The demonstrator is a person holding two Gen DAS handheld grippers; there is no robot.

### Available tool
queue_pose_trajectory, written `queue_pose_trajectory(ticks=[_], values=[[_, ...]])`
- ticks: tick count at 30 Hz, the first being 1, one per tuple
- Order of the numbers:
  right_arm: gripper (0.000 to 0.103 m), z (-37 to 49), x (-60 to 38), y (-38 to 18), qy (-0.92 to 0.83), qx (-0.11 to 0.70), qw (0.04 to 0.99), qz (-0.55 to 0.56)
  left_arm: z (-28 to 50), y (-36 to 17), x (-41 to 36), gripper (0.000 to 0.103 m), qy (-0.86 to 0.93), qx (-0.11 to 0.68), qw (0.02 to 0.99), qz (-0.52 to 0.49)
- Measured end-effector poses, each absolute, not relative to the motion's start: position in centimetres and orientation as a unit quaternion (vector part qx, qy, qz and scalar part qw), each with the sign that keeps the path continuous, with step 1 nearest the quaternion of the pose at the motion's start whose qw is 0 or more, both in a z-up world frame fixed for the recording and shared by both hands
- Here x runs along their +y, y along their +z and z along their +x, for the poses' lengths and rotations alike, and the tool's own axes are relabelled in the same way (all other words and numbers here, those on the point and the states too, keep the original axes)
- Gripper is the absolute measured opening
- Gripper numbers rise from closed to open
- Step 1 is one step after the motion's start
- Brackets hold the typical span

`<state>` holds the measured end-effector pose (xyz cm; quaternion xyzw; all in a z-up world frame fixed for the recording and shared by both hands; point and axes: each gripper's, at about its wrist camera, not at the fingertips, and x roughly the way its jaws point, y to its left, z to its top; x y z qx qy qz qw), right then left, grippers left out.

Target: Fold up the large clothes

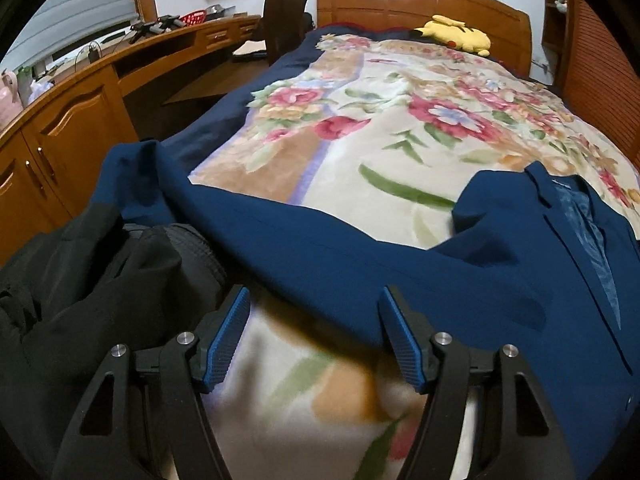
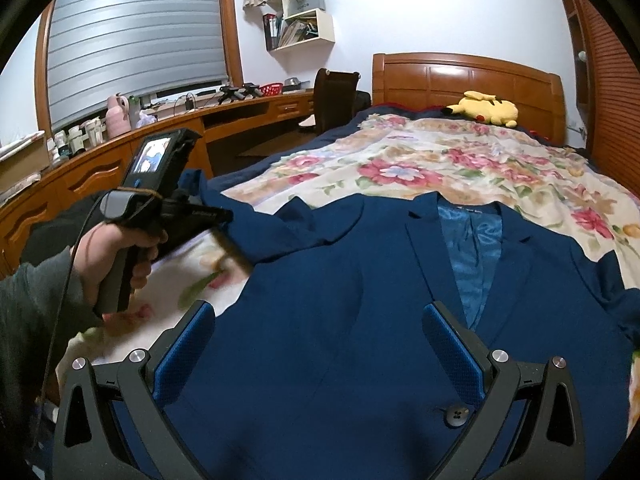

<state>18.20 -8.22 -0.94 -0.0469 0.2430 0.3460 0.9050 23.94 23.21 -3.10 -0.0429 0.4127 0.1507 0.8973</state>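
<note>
1. Left gripper [image 1: 314, 336] hangs over the flowered blanket [image 1: 360, 120], jaws partly apart, nothing between the pads.
2. Just ahead of it lies the sleeve [image 1: 320, 248] of a blue jacket [image 2: 340, 320], long axis running crosswise to the fingers; this hand is nearer to it.
3. Right gripper [image 2: 318, 354] hovers wide apart over the jacket front, gripping nothing.
4. Beside the sleeve sits a black garment [image 1: 80, 280].
</note>
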Motion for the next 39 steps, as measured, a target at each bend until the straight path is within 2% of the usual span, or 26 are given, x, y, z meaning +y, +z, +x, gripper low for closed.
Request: queue_pose_trajectory(ticks=[1, 3, 4, 7, 9, 11, 25, 32, 37, 39], values=[[0.103, 18.2, -8.1, -1.1, 0.347, 0.246, 0.904, -0.048, 24.2, -3.2, 23.2, 0.068, 0.151, 0.416, 0.896, -0.043], [0.103, 18.3, -8.0, -1.1, 0.348, 0.253, 0.901, -0.050, 24.5, -3.5, 23.2, 0.056, 0.146, 0.422, 0.893, -0.047], [0.103, 18.3, -8.0, -1.1, 0.349, 0.256, 0.900, -0.052, 24.7, -3.6, 23.3, 0.054, 0.144, 0.425, 0.892, -0.050], [0.103, 18.1, -7.7, -1.1, 0.350, 0.260, 0.898, -0.056, 25.3, -3.8, 23.5, 0.034, 0.136, 0.432, 0.889, -0.061], [0.103, 18.1, -7.8, -0.8, 0.350, 0.260, 0.898, -0.057, 25.5, -3.9, 23.5, 0.007, 0.132, 0.439, 0.887, -0.063], [0.103, 17.9, -7.9, -0.7, 0.349, 0.260, 0.899, -0.058, 25.6, -3.7, 23.1, 0.002, 0.128, 0.439, 0.888, -0.057], [0.103, 15.3, -12.0, 1.6, 0.325, 0.234, 0.914, -0.062, 20.3, 5.6, 12.6, 0.001, 0.036, 0.360, 0.932, 0.037], [0.103, 14.1, -14.2, 1.6, 0.307, 0.231, 0.922, -0.057, 16.8, 6.7, 6.1, 0.001, -0.039, 0.353, 0.932, 0.070], [0.103, 13.7, -14.5, 1.8, 0.302, 0.232, 0.923, -0.052, 15.1, 5.9, 4.4, 0.001, -0.055, 0.363, 0.927, 0.077], [0.103, 14.1, -14.5, 2.0, 0.303, 0.233, 0.923, -0.048, 14.5, 5.7, 4.7, 0.005, -0.046, 0.362, 0.927, 0.081]])
